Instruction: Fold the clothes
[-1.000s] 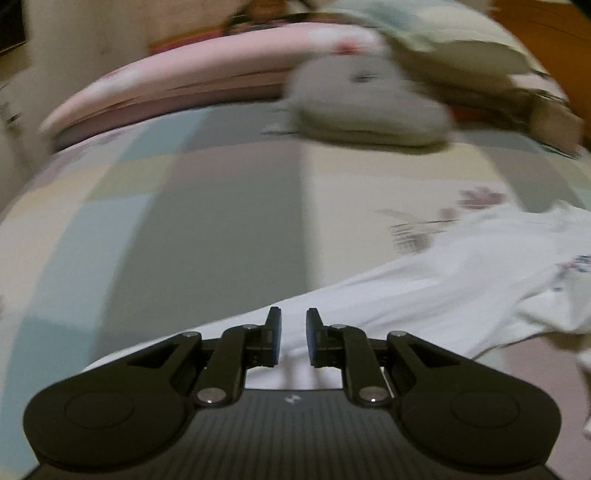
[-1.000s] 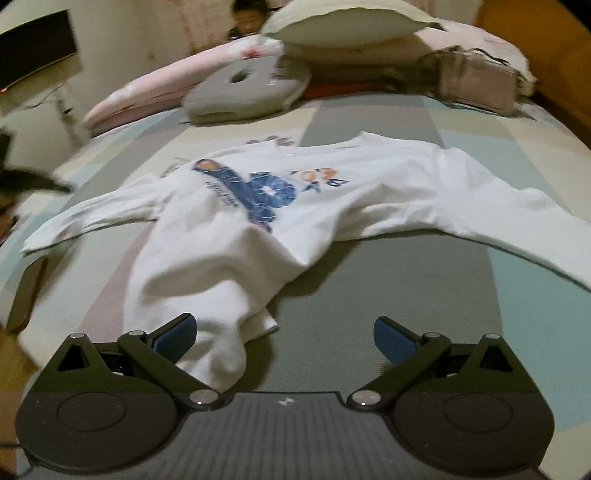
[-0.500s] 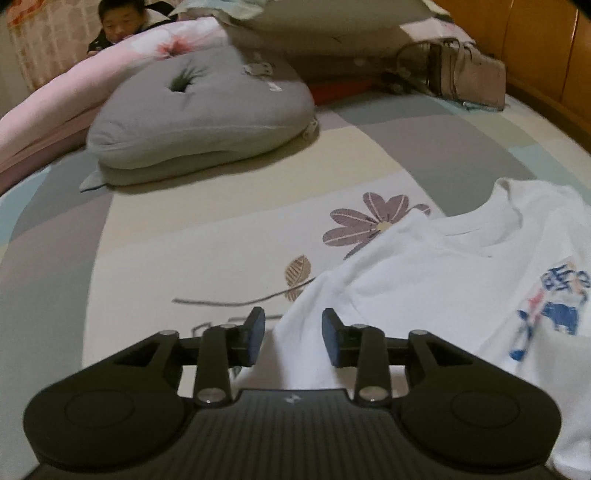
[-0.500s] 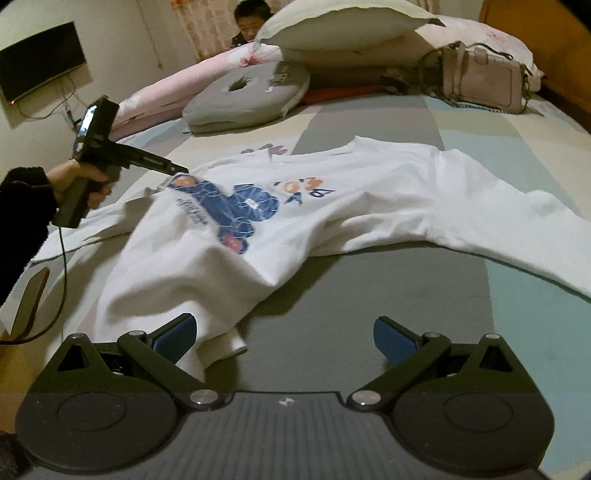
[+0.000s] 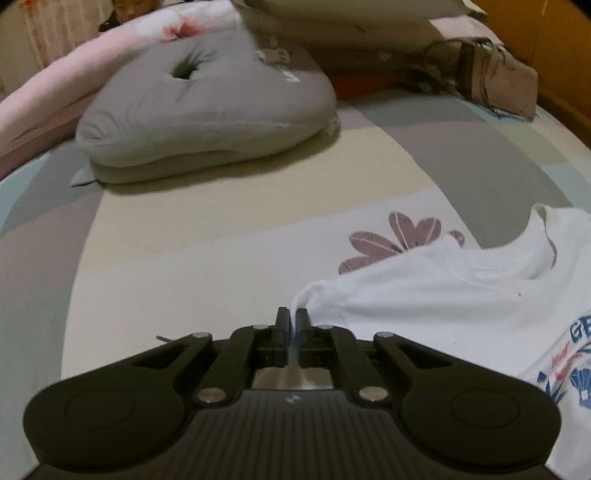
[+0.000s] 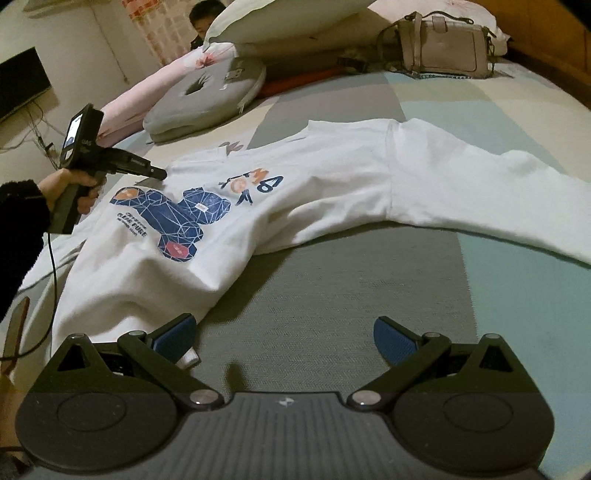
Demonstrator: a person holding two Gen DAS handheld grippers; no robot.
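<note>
The left gripper has just been closing, and its jaws are now clenched on a pinch of the white sweatshirt at the shoulder, just beside the neck opening; a peak of white cloth rises at the fingertips, and a thin strip of it shows between the two pads. In the right wrist view the same gripper is held in a hand with a dark fuzzy sleeve, its tip touching the cloth near the collar, and a cable hangs from the handle.

The right gripper is released, its blue pads standing wide apart. It hovers low over the near part of the bed. The sweatshirt's hem corner lies under and beside the left pad, but nothing is pressed between the jaws.

The sweatshirt lies chest up across the middle of the bed, rumpled. Its blue and orange print faces up, and one long sleeve is stretched toward the bed's right edge. The body of it runs toward the near left corner.

Toward the head of the bed sits a grey cushion with a dimple in its middle. Beside it are a pink quilt, a pale pillow and a beige handbag near the far right corner. A dark screen hangs on the wall at left. A person's head shows behind the bedding.
</note>
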